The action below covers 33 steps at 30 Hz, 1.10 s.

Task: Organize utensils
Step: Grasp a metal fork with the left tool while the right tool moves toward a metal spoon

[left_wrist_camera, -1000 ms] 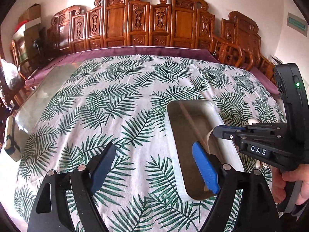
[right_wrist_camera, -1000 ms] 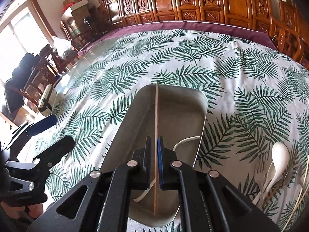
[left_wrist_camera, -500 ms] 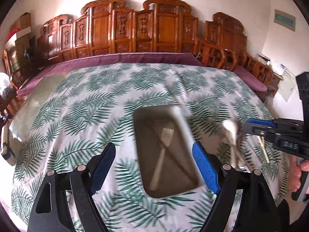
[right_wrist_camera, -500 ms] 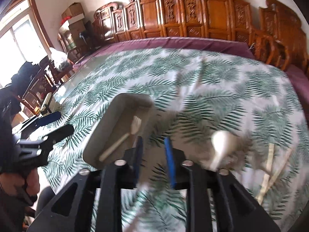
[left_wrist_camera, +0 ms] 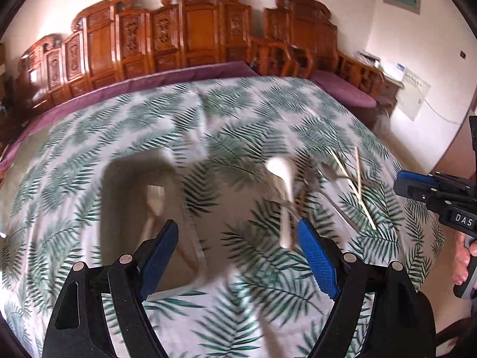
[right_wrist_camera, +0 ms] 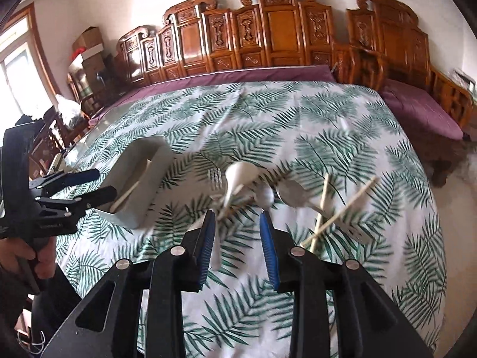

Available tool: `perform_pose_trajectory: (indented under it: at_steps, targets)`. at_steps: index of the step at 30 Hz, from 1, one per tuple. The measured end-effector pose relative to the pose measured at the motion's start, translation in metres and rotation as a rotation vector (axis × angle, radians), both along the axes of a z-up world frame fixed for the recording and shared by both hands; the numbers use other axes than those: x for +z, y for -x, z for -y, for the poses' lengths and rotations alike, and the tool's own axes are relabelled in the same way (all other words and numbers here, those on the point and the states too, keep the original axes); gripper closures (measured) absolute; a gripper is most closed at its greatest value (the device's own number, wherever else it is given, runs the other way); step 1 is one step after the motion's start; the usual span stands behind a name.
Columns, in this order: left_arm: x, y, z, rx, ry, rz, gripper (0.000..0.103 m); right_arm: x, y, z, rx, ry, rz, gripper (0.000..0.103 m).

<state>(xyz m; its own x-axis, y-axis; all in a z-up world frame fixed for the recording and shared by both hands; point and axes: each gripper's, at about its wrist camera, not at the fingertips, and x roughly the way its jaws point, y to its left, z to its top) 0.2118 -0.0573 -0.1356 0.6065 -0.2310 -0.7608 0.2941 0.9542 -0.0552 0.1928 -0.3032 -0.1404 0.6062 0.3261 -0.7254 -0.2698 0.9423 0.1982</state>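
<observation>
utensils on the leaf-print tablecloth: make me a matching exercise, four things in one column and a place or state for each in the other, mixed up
Things
1. pale plastic fork
2. white plastic spoon
3. two crossed wooden chopsticks
4. right tool

Places or states
A. open, holding nothing, above the cloth
B. lying inside the grey rectangular tray
C. on the cloth at the right end of the loose pile
D. on the cloth in the loose pile, just right of the metal fork

Pairs: 1-B, 2-D, 3-C, 4-A
</observation>
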Motion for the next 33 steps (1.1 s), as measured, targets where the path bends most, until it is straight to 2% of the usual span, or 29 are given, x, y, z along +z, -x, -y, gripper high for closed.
perform_pose_trajectory:
  at_steps: [5,10,15,17,21,33]
  targets:
    - [-0.022,-0.009,0.034,-0.036,-0.023,-0.040,0.024,-0.021,-0.001,0.018,-0.027,-0.017,-0.030,0.070]
    - [-0.049,-0.031,0.060,-0.028,-0.029,-0.101,0.025,-0.032,-0.005,0.024,-0.029,-0.014,-0.050,0.070]
    - [-0.073,-0.052,0.079,-0.009,-0.027,-0.161,0.039,-0.037,-0.007,0.027,-0.029,-0.012,-0.063,0.070]
    - [-0.079,-0.059,0.083,-0.002,-0.024,-0.177,0.050,-0.039,-0.007,0.030,-0.034,-0.021,-0.071,0.070]
    - [-0.090,-0.069,0.091,0.011,-0.026,-0.202,0.059,-0.045,-0.008,0.032,-0.036,-0.027,-0.086,0.070]
    - [-0.096,-0.076,0.083,0.043,-0.064,-0.224,0.061,-0.049,-0.008,0.028,-0.024,-0.037,-0.098,0.070]
